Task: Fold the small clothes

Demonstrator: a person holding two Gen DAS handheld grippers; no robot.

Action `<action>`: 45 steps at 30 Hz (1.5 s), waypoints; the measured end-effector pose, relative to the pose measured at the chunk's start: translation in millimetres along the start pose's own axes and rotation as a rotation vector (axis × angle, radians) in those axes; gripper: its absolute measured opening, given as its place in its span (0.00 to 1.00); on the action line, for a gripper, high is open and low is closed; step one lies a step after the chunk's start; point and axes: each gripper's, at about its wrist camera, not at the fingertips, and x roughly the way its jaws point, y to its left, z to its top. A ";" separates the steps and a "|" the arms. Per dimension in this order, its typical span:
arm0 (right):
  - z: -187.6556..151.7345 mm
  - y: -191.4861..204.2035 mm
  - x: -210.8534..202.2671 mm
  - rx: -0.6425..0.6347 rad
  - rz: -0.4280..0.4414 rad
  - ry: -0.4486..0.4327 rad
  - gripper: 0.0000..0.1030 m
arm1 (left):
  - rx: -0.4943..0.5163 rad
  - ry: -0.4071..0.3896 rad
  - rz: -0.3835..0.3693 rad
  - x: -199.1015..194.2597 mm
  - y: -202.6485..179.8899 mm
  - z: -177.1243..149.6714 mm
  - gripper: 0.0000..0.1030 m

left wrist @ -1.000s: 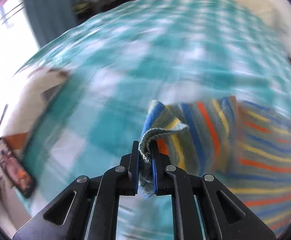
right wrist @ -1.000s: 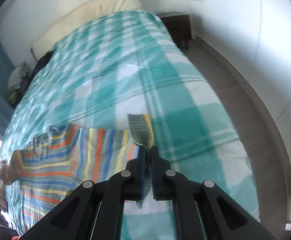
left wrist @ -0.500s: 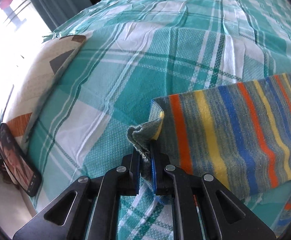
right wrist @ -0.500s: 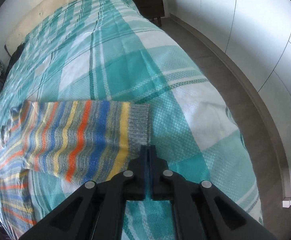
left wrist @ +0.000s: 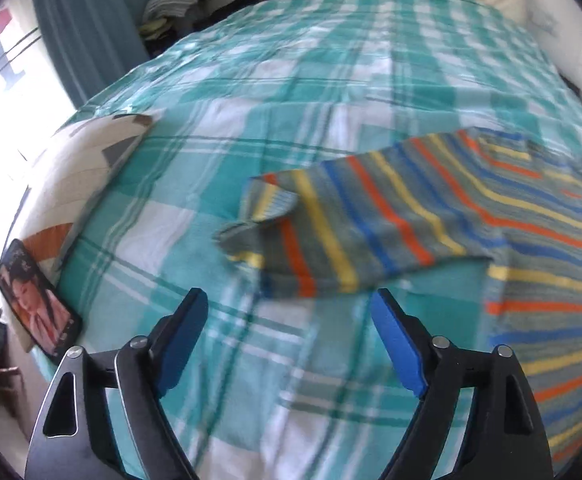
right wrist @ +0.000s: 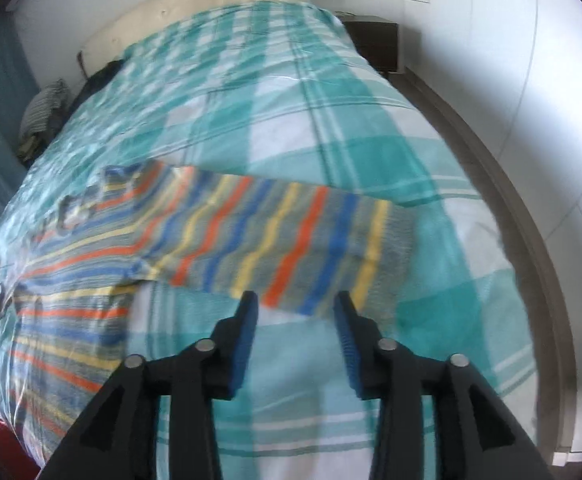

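Left wrist view: left gripper [left wrist: 289, 304], jaws just opened wide, nothing between them; striped sweater [left wrist: 411, 216] sleeve cuff beyond.
Right wrist view: right gripper [right wrist: 296, 304], jaws just opened part way, empty, at sleeve edge.
Only left view: phone [left wrist: 37, 314].
Only right view: nightstand [right wrist: 375, 42].
Surface: teal plaid bedspread [right wrist: 275, 92].

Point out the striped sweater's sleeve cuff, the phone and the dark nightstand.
sleeve cuff [left wrist: 269, 204], left wrist view, on the curled ribbed end.
phone [left wrist: 37, 304], left wrist view, middle of the lit screen.
nightstand [right wrist: 375, 42], right wrist view, its dark front.
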 end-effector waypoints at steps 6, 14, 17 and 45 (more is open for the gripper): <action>-26.1 75.1 25.0 -0.085 -0.005 -0.045 0.51 | 0.011 -0.032 -0.052 19.8 -61.7 -5.7 0.90; -44.7 62.3 73.6 -0.039 -0.129 -0.074 1.00 | 0.000 -0.070 -0.067 59.3 -74.4 -20.4 1.00; -42.6 75.3 80.8 -0.103 -0.223 -0.058 1.00 | -0.013 -0.067 -0.085 58.7 -71.7 -19.8 1.00; -43.4 71.7 83.1 -0.097 -0.212 -0.057 1.00 | -0.015 -0.068 -0.085 60.3 -69.8 -19.5 1.00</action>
